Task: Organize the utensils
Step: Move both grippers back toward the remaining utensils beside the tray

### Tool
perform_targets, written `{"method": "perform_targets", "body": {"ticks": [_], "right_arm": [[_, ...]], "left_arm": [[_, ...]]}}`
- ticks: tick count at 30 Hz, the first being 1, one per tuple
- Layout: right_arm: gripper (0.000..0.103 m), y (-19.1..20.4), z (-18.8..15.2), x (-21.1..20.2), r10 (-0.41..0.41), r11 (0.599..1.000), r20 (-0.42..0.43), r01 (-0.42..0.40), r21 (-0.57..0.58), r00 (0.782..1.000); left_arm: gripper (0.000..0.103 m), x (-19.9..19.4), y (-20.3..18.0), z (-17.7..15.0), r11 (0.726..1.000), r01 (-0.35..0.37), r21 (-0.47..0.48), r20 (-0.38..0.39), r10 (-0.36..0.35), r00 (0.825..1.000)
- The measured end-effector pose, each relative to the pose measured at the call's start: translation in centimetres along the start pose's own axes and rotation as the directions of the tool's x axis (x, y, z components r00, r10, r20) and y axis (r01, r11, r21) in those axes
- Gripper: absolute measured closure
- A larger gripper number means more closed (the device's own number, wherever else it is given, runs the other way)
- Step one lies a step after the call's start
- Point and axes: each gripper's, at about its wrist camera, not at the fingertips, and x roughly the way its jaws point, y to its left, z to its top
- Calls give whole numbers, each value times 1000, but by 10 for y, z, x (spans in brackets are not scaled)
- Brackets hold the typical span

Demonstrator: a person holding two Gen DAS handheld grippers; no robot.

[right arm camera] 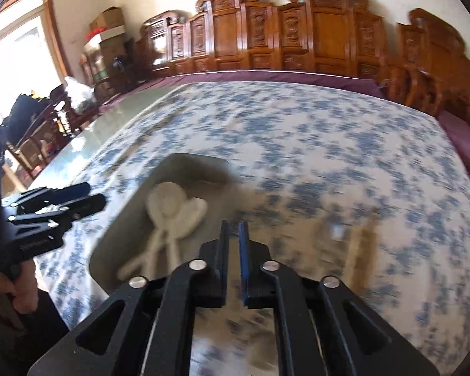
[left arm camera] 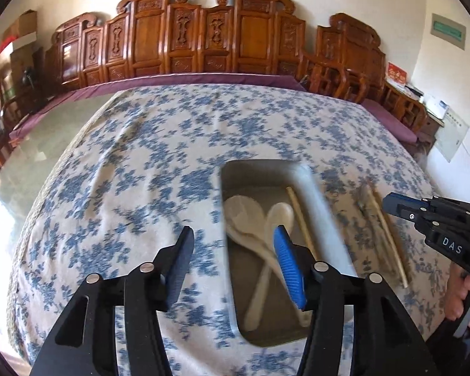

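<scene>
My left gripper (left arm camera: 232, 260) stands apart and empty over the tray (left arm camera: 235, 172), where two white spoons (left arm camera: 250, 219) and one chopstick (left arm camera: 300, 216) lie. My right gripper (right arm camera: 234, 228), jaws nearly together and empty, must next clamp the chopsticks (left arm camera: 388, 235) just right of the tray.

A worktop (left arm camera: 78, 163) is carrying a blue-flowered cloth (left arm camera: 159, 156) over most of its glass top. A grey tray (left arm camera: 235, 172) is sitting on the cloth, and loose chopsticks (left arm camera: 388, 235) are lying at the tray's 3 o'clock, just beside it.
</scene>
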Motion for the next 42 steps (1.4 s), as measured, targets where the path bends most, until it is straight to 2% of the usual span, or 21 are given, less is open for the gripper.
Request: {"method": "perform_targets", "body": {"ticks": [6,9,14,19,24,29,39,42], "right_arm": [[88,-35,-31,-10,-83,996,-30,84,36,996],[88,-40,-46,-5,-84,994,-45,87,66,995],[88,-42,-58,4,-129,991,-76,131,20,989],[88,-61,-72,10,-166,985,-118,169,24,979],[88,-76,-83,15,-151,986,-154,160,48,976],[86,-81,-84,15,-130,986,-155,145,86,979],[86,-88,-74,26,-138,980,-142,156,125,980],[86,-90,-68,33,-158,973,-157,180,141,975]], "left_arm": [[28,0,-27,-2,999,33,34,10,-34,999],[28,1,-38,-3,998,43,50,9,-43,999],[28,6,-52,-6,995,92,32,-11,-92,996],[28,8,-74,-12,992,106,70,-19,-105,994],[28,14,-97,-18,987,116,112,-37,-113,993],[28,19,-109,-22,986,114,125,-46,-109,993],[28,22,-118,-27,985,114,132,-56,-107,993],[28,18,-118,-25,985,121,123,-46,-116,992]]}}
